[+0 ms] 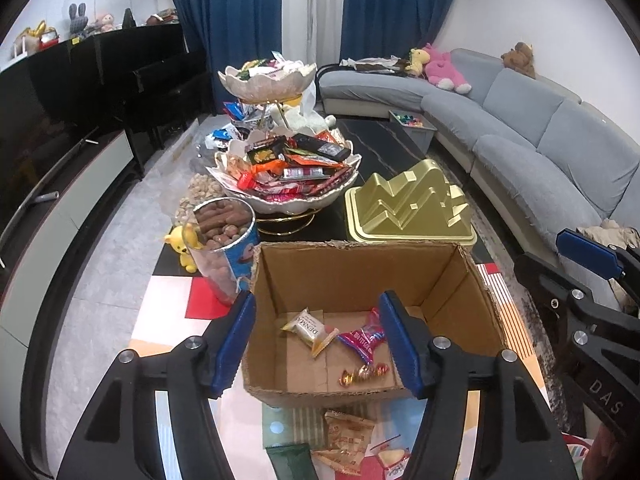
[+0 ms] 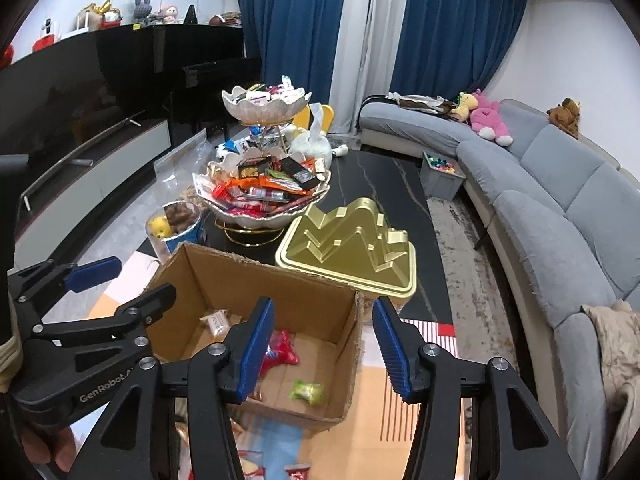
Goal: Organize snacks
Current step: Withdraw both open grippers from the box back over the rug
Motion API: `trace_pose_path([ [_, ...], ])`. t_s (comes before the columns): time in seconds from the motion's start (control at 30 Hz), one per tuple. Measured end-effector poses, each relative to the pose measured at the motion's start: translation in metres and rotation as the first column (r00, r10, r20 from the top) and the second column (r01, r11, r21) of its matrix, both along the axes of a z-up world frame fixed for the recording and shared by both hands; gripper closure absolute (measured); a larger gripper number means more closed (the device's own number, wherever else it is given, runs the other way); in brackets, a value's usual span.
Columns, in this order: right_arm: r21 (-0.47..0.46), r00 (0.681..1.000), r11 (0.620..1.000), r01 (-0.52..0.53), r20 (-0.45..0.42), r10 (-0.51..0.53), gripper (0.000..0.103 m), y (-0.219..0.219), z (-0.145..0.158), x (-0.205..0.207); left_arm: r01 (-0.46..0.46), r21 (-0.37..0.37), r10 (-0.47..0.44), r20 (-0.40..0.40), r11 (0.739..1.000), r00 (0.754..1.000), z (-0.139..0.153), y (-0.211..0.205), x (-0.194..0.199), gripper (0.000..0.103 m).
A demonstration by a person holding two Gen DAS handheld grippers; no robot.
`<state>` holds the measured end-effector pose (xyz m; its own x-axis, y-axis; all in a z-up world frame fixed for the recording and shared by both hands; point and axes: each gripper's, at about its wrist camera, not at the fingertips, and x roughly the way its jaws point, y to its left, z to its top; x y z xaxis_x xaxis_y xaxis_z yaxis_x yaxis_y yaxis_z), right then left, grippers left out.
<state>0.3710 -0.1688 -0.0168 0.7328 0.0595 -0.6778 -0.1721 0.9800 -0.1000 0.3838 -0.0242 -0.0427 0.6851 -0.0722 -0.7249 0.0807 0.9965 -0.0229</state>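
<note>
Snacks (image 1: 320,330) in crinkly wrappers already dot the brown cardboard box (image 1: 360,268), more wait off its near edge, and both blue-padded grippers (image 1: 318,350) (image 2: 324,350) hover empty-jawed.

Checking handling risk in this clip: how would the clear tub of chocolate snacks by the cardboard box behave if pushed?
The clear tub stands tall and narrow, so a high push may tip it. It looks filled to the rim, so probably heavy for its size. It has no lid, so contents could spill.

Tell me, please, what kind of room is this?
Most likely a home living room: a grey sectional sofa with plush toys, a black piano by blue curtains, and a coffee table loaded with snacks.
</note>
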Motion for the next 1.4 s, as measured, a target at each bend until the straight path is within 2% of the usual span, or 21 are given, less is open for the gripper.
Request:
trace_pose_path([
  [0.6,0.001,0.999,1.0,0.002,0.048,-0.002,0.051,0.008,0.031,-0.042,-0.04,0.006,0.04,0.046,0.999,0.998,0.032,0.026,-0.049,0.038],
  [0.63,0.001,0.999,1.0,0.003,0.05,-0.003,0.049,0.009,0.032,-0.046,-0.042,0.008,0.041,0.048,0.999,0.998,0.033,0.028,-0.053,0.037],
  [0.7,0.001,0.998,1.0,0.006,0.057,-0.006,0.04,0.01,0.033,-0.051,-0.044,0.012,0.044,0.053,0.999,0.998,0.035,0.03,-0.059,0.037],
  [0.73,0.001,0.998,1.0,0.008,0.06,-0.008,0.039,0.01,0.034,-0.054,-0.046,0.015,0.045,0.057,0.999,0.997,0.035,0.031,-0.062,0.036],
  [1.03,0.006,0.998,1.0,0.025,0.051,-0.025,0.031,0.013,0.03,-0.076,-0.07,0.013,0.07,0.051,0.997,0.996,0.029,0.04,-0.087,0.033],
  [1.4,0.036,0.999,0.998,0.049,0.0,-0.049,0.031,0.01,0.013,-0.094,-0.09,0.005,0.089,0.023,0.996,0.996,0.015,0.044,-0.108,0.03],
])
